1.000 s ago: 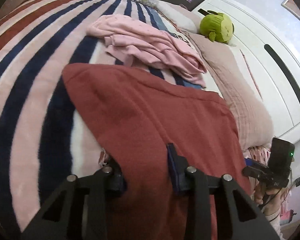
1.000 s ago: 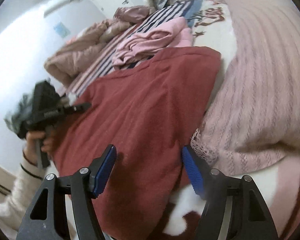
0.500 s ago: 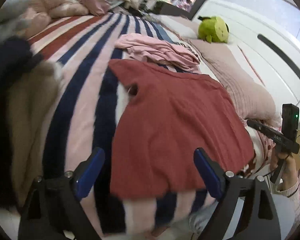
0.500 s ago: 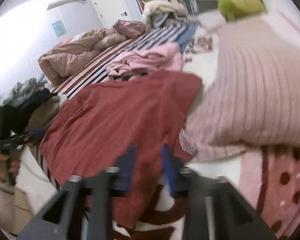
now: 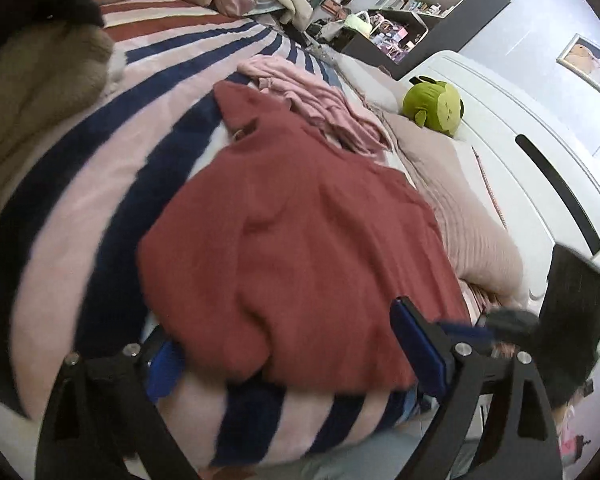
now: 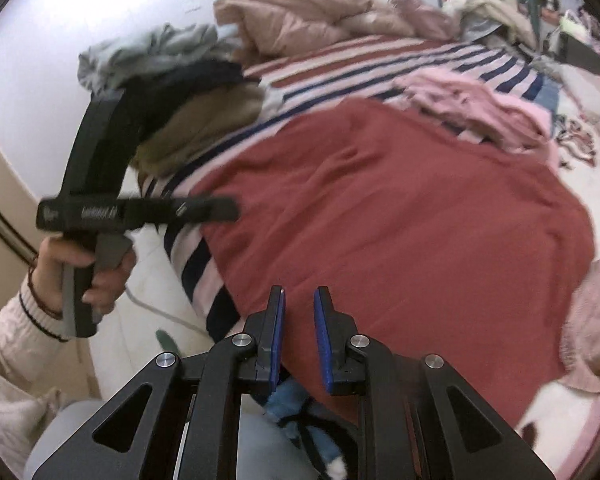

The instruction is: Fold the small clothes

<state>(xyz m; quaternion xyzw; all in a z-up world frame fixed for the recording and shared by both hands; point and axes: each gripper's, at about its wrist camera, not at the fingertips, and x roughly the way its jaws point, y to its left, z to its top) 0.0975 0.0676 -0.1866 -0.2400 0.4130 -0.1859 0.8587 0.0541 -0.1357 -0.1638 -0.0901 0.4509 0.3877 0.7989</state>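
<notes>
A dark red knit garment (image 5: 300,240) lies spread on the striped blanket (image 5: 80,208); it also shows in the right wrist view (image 6: 400,220). My left gripper (image 5: 288,356) is wide open, its blue pads either side of the garment's near hem. My right gripper (image 6: 299,336) hovers over the near edge of the garment, its blue pads a narrow gap apart with the red cloth seen between them. A crumpled pink garment (image 5: 320,104) lies just beyond the red one, also seen in the right wrist view (image 6: 480,108).
A green plush toy (image 5: 434,106) sits by the white headboard (image 5: 520,152). A pink ribbed pillow (image 5: 472,216) lies right of the garment. A pile of brown, black and grey clothes (image 6: 188,92) lies at the bed's left. Shelves (image 5: 400,20) stand behind.
Both grippers pulled back from the garment toward the bed's edge. The left opened wide after gripping the red cloth; the right narrowed from wide open to nearly closed.
</notes>
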